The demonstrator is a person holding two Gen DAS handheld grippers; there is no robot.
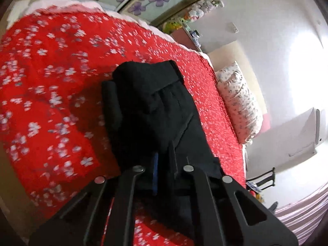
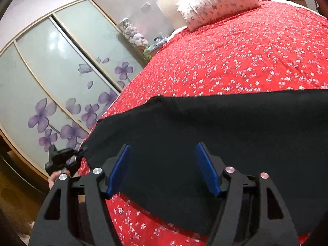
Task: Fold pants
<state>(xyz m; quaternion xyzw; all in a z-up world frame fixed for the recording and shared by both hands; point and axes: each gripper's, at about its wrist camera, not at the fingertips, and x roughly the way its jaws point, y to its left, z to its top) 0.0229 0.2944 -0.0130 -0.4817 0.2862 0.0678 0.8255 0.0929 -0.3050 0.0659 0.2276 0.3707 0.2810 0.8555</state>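
Covering bed, red floral bedspread (image 2: 235,57), wardrobe (image 2: 51,65) beside

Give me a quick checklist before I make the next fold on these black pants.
1. Left tongs shut on the black pants: ok, cloth is bunched between them.
2. Right tongs around the cloth: not ok, blue pads stand open over it.
3. Pants flat on the red floral bedspread: ok at the right; bunched up at the left tongs.
4. Pillow away from the pants: ok.
5. Where the waistband and the hems lie: cannot tell.
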